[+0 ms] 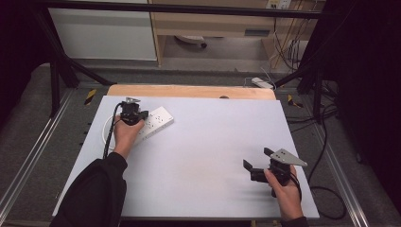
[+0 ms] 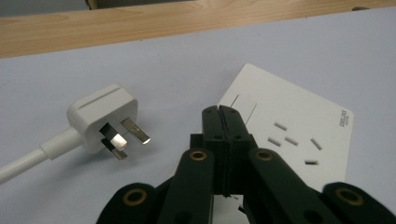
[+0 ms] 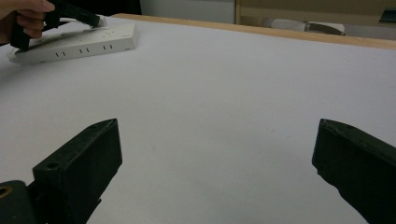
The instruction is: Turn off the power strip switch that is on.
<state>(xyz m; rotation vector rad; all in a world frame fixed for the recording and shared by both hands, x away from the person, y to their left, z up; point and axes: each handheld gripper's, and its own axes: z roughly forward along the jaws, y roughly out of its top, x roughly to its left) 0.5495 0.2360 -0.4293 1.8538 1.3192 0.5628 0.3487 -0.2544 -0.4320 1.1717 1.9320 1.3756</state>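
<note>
A white power strip [image 1: 158,122] lies at the table's far left, and its socket face [image 2: 299,135] shows in the left gripper view. My left gripper [image 1: 134,109] is shut with nothing between its jaws. Its tips [image 2: 220,112] sit over the strip's near end by the switch; whether they touch it I cannot tell. A white three-pin plug [image 2: 102,116] lies loose on the table to the left of the strip, pins up. My right gripper [image 1: 257,158] hovers open near the front right, its jaws [image 3: 217,154] wide apart over bare table. The strip [image 3: 79,42] lies far off to its left.
The plug's white cable [image 1: 105,130] loops beside the left hand. The white tabletop [image 1: 203,156] ends in a wooden strip [image 1: 189,91] at the far edge. Black frame posts and floor cables [image 1: 326,142] stand around the table.
</note>
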